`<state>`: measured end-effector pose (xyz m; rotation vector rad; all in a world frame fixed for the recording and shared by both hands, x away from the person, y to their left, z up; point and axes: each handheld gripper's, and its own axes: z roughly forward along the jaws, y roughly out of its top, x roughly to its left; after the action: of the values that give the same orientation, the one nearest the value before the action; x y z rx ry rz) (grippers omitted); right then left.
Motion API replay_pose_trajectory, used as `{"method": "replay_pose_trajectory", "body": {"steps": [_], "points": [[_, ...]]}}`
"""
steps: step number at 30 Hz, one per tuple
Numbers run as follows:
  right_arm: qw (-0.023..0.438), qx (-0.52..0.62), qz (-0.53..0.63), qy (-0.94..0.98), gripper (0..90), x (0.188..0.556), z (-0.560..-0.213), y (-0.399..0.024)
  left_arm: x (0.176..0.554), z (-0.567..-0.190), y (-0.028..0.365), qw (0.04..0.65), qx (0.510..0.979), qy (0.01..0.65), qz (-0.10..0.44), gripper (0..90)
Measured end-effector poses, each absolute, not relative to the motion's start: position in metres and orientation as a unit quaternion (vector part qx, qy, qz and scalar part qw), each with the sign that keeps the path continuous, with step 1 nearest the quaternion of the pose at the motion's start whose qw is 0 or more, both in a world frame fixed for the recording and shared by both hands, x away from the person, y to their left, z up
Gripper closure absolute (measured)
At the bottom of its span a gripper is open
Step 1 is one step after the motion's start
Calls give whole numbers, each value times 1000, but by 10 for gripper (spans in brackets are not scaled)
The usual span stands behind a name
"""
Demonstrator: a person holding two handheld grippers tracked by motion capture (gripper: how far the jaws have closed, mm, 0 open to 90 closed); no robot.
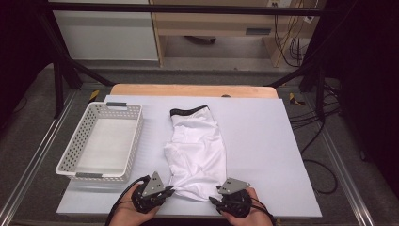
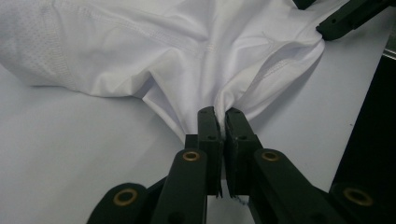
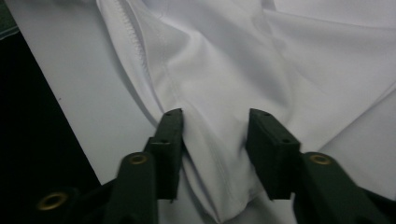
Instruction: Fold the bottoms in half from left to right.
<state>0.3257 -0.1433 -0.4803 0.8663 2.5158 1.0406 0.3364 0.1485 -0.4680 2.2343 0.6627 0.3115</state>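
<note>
garment: white shorts (image 1: 197,150) with a dark waistband lie flat on the table (image 1: 263,155), a little left of its middle, long axis running from the far edge toward the near edge, waistband at the far end, hem at the near end
left hand-held gripper (image 1: 168,190): at the near-left corner of the hem, jaws closed down to a sliver and pinching a bunch of the white cloth; in the left gripper view the fabric gathers into folds right at the jaw tips (image 2: 219,114)
right hand-held gripper (image 1: 217,192): at the near-right corner of the hem, jaws partly apart and straddling a fold of cloth; in the right gripper view (image 3: 215,121) the left pad touches the fabric and the right pad stands just off it, so I judge this grip not yet made
key relation: both hands sit at the near edge of the table and the whole garment stretches away from them toward the far edge, so a fold or lift would carry the hem forward over the body of the shorts
nearer hand: each is at its own hem corner, neither reaches across
basket (image 1: 101,141): white perforated one, near the left edge, just beside the shorts but apart from them
open room: wide bare table to the right and beyond the waistband; little margin behind the hem at the near edge
</note>
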Motion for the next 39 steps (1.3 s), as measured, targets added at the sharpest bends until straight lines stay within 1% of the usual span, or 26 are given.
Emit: {"method": "replay_pose_trajectory", "body": {"steps": [3,4,6,8,13,14,15,19,20,21,23,25,29,32,35,39], "points": [[154,288,357,875,802,324,-480,-139,335,-467,150,389,876,262,113,867],[159,288,353,876,840,324,-480,-138,334,-467,149,389,876,262,110,867],[151,294,351,876,859,326,-478,-139,331,-467,148,387,878,259,107,867],[132,305,353,875,861,326,-476,-144,325,-465,146,389,879,257,97,867],[114,298,359,877,859,308,-469,-159,307,-466,142,393,885,234,90,863],[111,294,359,879,853,306,-470,-161,305,-466,141,392,886,230,94,855],[113,288,359,881,835,304,-470,-162,305,-466,140,395,884,230,99,828],[123,298,391,862,586,306,-460,-168,307,-458,146,422,866,243,110,666],[124,302,401,856,541,307,-457,-170,308,-456,148,429,861,247,112,625],[126,307,408,851,519,308,-454,-173,309,-454,150,438,856,250,113,599],[137,322,411,842,510,313,-452,-178,311,-451,154,452,848,254,111,582],[141,341,410,834,498,319,-451,-183,313,-451,156,453,842,268,121,560],[155,387,387,823,490,338,-457,-182,320,-461,152,412,852,285,156,525],[153,417,368,817,488,355,-464,-178,329,-468,150,387,853,303,177,504],[149,427,358,817,484,368,-473,-171,335,-471,150,378,852,316,179,478],[151,432,351,817,467,372,-479,-167,341,-477,151,364,855,324,177,465]]}}
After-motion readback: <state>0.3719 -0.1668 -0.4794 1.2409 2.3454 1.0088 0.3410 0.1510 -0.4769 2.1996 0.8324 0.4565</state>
